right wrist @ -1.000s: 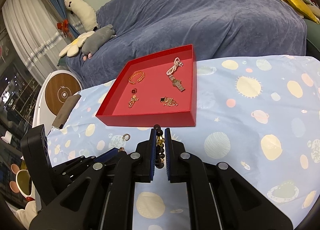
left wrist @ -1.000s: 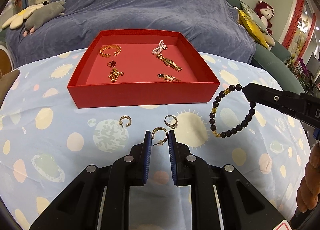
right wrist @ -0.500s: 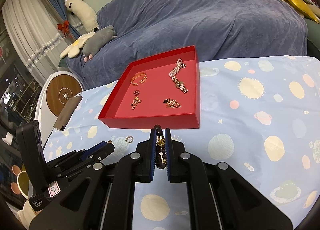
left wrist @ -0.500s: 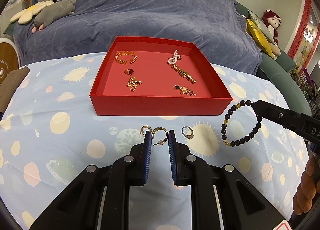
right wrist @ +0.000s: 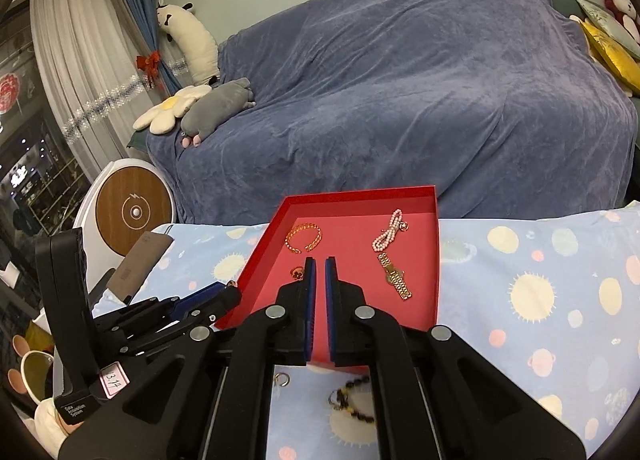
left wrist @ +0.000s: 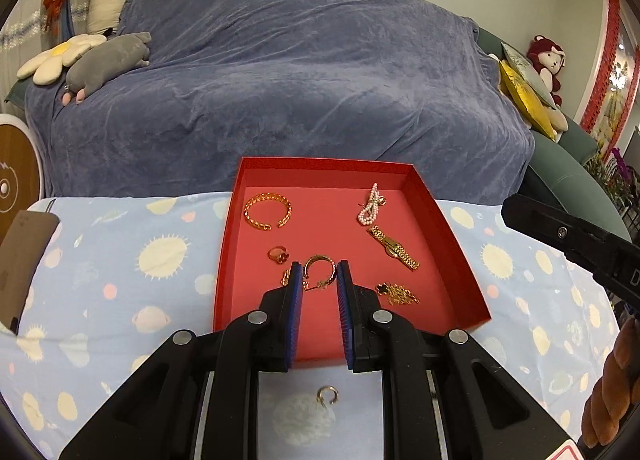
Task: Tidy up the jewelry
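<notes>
One gold hoop earring [left wrist: 319, 270] pinched in left tool [left wrist: 319, 280] above red tray [left wrist: 460, 260]; right tool [right wrist: 320, 280] shut, empty. Lower before releasing, clear of tray's ring [left wrist: 278, 255].

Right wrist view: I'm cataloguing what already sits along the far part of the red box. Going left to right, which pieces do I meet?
Gold cuff bracelet → pearl strand, both on the red box floor.

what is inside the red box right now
Inside the red box: gold bangle, pearl piece, gold watch, flower ring, black clover chain. Another gold piece hides behind the left fingers.
</notes>
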The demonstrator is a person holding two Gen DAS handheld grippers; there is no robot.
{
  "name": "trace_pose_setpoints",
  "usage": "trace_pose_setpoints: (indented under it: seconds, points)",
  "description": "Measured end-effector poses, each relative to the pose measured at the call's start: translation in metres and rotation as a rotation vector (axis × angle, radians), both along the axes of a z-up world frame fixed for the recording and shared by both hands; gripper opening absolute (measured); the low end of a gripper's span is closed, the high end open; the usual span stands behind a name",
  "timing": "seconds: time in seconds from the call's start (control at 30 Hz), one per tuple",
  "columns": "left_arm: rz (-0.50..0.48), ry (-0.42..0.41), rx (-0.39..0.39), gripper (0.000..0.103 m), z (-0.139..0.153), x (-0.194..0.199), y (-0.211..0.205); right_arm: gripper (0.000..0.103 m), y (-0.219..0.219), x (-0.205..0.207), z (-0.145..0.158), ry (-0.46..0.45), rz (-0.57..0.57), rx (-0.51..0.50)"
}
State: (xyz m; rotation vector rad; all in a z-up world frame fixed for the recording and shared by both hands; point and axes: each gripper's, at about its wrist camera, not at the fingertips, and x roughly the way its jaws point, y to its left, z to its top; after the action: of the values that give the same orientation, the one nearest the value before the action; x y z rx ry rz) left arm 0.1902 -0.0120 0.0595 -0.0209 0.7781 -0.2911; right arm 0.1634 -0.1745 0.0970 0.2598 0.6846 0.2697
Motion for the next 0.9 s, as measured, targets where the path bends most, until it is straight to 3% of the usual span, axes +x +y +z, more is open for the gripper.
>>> trace_pose_setpoints:
  seconds: [0.17,0.23,0.3,0.4,0.53,0.67,0.8,0.87,0.9]
  points:
    - [0.011,0.014,-0.001,0.015,-0.009,0.022,-0.002,0.005,-0.001,-0.009,-0.027,0.093,0.062,-0.017]
    - [0.003,0.004,-0.003,0.015,-0.009,0.017,-0.002,0.012,-0.003,-0.023,-0.047,0.141,0.078,-0.071]
    - [-0.001,-0.002,-0.003,0.015,-0.007,0.011,0.001,0.027,-0.007,-0.035,-0.063,0.170,0.075,-0.110]
    - [-0.009,0.006,-0.008,0.015,-0.006,-0.002,0.003,0.037,-0.011,-0.047,-0.091,0.236,0.072,-0.103]
    - [-0.007,0.007,-0.008,0.015,-0.005,-0.018,0.010,0.037,-0.006,-0.055,-0.112,0.265,0.076,-0.178]
    - [0.008,0.023,-0.007,0.015,-0.009,-0.024,0.014,0.037,-0.014,-0.049,-0.114,0.248,0.039,-0.162]
    - [0.006,0.036,-0.004,0.015,-0.014,-0.025,0.011,0.016,-0.013,-0.040,-0.131,0.301,0.041,-0.205]
    - [0.000,0.037,-0.001,0.015,-0.016,-0.027,0.010,0.007,-0.012,-0.042,-0.133,0.282,0.038,-0.239]
    - [-0.002,0.037,-0.001,0.015,-0.016,-0.027,0.009,0.007,-0.011,-0.042,-0.131,0.279,0.044,-0.251]
